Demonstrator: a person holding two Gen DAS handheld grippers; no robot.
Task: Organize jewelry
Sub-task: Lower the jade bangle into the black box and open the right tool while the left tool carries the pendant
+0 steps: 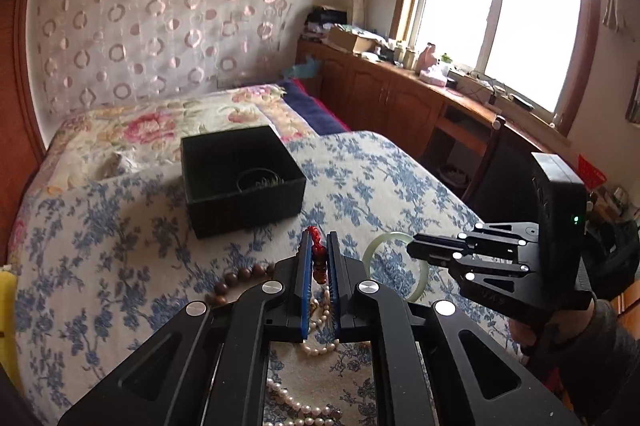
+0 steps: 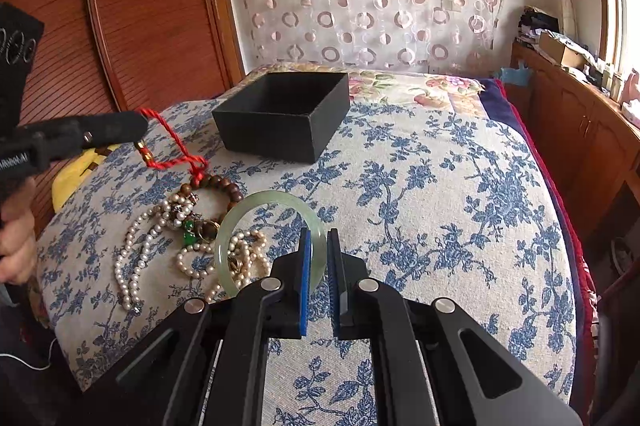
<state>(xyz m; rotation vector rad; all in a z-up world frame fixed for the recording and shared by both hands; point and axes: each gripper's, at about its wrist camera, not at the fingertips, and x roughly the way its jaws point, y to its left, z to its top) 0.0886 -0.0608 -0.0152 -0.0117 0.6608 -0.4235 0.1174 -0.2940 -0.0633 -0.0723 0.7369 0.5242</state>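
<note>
Your left gripper (image 1: 319, 250) is clamped on a red cord (image 2: 176, 145) tied to a brown wooden bead bracelet (image 2: 218, 185); the cord is pulled up while the beads trail on the blue-flowered bedspread (image 2: 440, 205). Your right gripper (image 2: 319, 250) is clenched on the rim of a pale green bangle (image 2: 260, 201), tilted up off the cloth, just beside the pile. Count: one bangle, one bead bracelet, one black box (image 2: 280, 115), one tangled heap of pearl strands (image 2: 160, 238), number of strands unclear, with a green stone (image 2: 189, 237) in it. The box sits open beyond the pile, well apart from it. The left view shows a dark ring (image 1: 256, 179) lying inside the box; the right view sees only its dark walls. The right view shows the whole pile; the left view hides most of it behind the fingers.
</note>
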